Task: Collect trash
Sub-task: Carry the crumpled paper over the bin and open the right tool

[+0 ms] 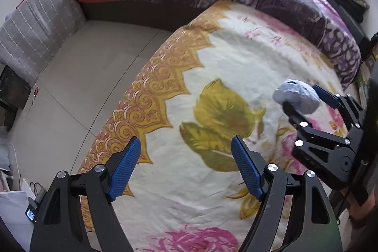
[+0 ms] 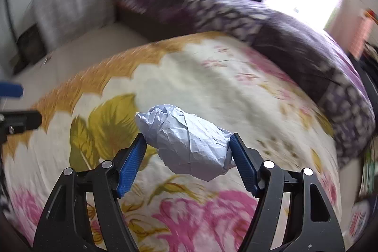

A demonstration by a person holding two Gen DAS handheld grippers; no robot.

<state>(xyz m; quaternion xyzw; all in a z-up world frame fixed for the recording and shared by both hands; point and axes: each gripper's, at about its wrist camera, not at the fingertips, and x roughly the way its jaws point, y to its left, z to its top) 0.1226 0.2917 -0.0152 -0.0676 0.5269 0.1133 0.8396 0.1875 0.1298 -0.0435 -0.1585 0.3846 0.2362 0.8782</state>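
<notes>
Right gripper (image 2: pixel 187 152) clamps crumpled paper ball (image 2: pixel 186 143) above floral bedspread (image 2: pixel 212 82) for carrying to disposal; left gripper (image 1: pixel 185 169) spread, empty.

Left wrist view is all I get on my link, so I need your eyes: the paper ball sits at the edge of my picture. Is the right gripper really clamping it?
Observer: Yes. In the right wrist view the crumpled paper ball sits between the right gripper's two blue pads, each pressing one end.
Operator: Is it lying on the bed or lifted?
Observer: It looks lifted: the floral blanket is motion-blurred beneath it while the ball is sharp.
Operator: Any other trash near it?
Observer: None shows on the blanket in the right wrist view. Your left gripper is open with nothing between its pads.
</notes>
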